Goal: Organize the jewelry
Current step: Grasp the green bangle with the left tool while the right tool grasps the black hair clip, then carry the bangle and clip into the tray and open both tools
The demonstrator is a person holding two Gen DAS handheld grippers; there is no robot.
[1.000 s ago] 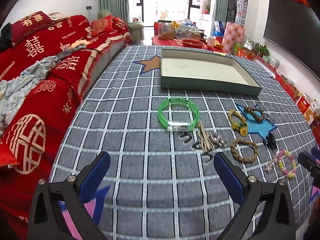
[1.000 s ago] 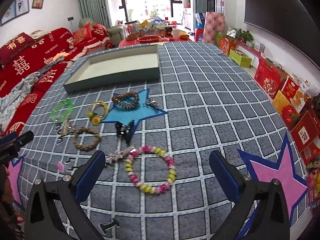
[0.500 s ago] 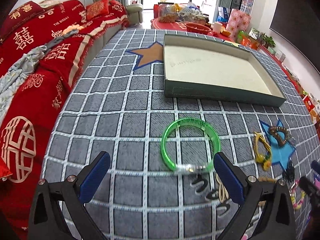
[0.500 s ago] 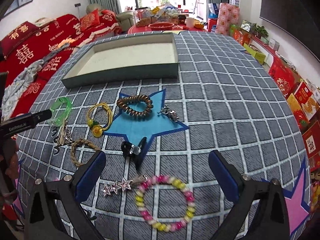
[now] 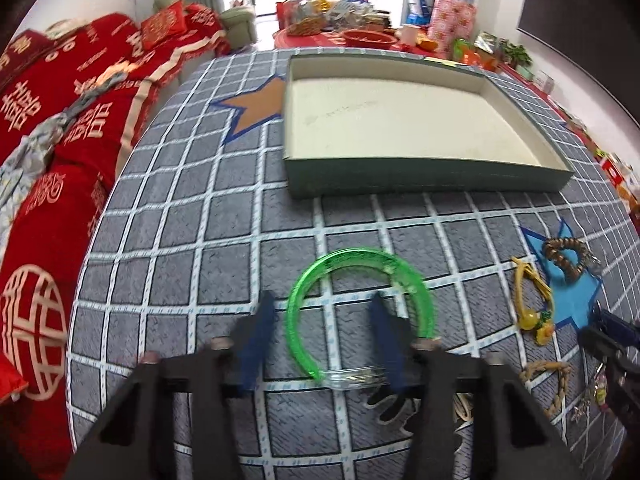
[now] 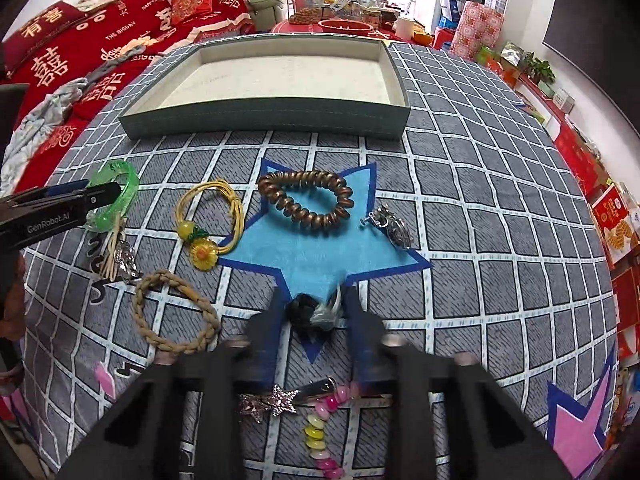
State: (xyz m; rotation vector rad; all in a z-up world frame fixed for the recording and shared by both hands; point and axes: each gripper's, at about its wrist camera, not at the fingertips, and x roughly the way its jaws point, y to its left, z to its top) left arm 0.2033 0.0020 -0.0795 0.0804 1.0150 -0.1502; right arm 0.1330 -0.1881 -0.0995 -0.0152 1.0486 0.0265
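Observation:
A green bangle (image 5: 360, 308) lies on the grey checked cloth (image 5: 192, 240). My left gripper (image 5: 322, 332) is over it with its jaws closing. One finger stands outside the bangle's left arc and the other inside the ring, with a gap still showing. A black hair clip (image 6: 308, 312) lies at the tip of the blue star, and my right gripper (image 6: 316, 312) is closing on it with both pads against its sides. Beyond both stands the shallow green tray (image 5: 420, 176), cream inside and with nothing in it.
Between the grippers lie a yellow flower hair tie (image 6: 208, 216), a brown spiral hair tie (image 6: 308, 204), a braided bracelet (image 6: 172, 312) and a silver earring (image 6: 390, 226). A star hairpin (image 6: 276, 400) and a bead bracelet (image 6: 320, 428) lie under my right gripper. A red sofa (image 5: 60, 120) borders the table's left edge.
Both grippers moved forward and lower, and both went from wide open to nearly closed. The left now straddles the green bangle's arc and the right brackets the black clip.

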